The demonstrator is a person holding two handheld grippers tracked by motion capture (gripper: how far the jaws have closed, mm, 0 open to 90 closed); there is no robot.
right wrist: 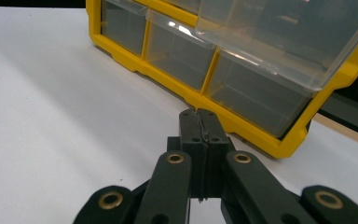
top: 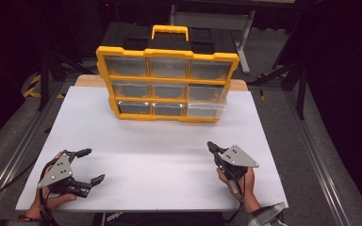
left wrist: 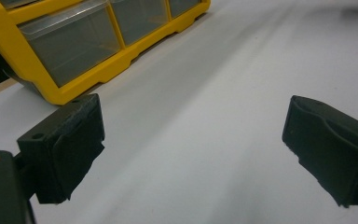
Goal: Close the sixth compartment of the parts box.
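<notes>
A yellow organiser cabinet (top: 167,77) with three rows of clear drawers and a top handle stands at the back of the white table (top: 151,155). Two drawers at its right side (top: 206,101) stick out a little. My left gripper (top: 88,165) rests at the table's front left, open, its jaws wide apart with only bare table between them (left wrist: 193,140). My right gripper (top: 210,146) sits at the front right, shut with nothing in it; its jaws (right wrist: 199,122) meet and point at the cabinet's lower drawers (right wrist: 256,95).
The cabinet (left wrist: 74,51) lies ahead and to the left in the left gripper view. Dark floor, metal rails and stand legs surround the table. A strip of wooden board (top: 89,81) shows behind the white top.
</notes>
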